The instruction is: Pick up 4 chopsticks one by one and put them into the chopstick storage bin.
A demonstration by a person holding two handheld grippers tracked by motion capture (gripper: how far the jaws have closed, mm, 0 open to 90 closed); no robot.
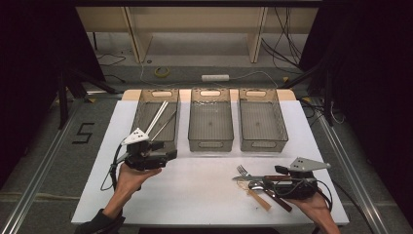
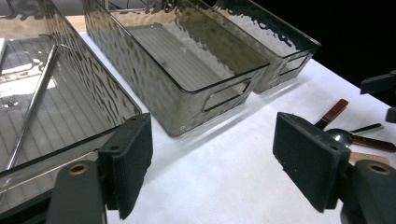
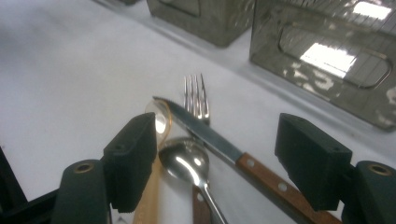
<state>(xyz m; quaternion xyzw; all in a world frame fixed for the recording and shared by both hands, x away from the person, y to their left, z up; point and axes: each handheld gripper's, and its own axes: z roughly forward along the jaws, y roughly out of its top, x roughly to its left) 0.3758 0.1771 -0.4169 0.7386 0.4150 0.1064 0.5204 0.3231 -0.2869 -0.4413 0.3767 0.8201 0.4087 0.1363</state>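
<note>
Right gripper view: right tongs (image 3: 215, 158) gape over knife (image 3: 219, 142), spoon (image 3: 187, 163), fork (image 3: 196, 95); left tongs (image 2: 212, 163) gape, empty.

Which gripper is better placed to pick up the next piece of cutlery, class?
Right. The right gripper hovers open over the knife, spoon and fork, while the left gripper sits by the left bin, apart from them.

Two hand-held black claws — one per hand

Each claw (image 1: 163, 155) (image 1: 272, 181) is black with a pale grey three-cornered plate and trailing black cable; square dark pads (image 2: 130, 163), brass-ringed screw holes — a dark sleeve (image 1: 100, 223) covers the left forearm.
</note>
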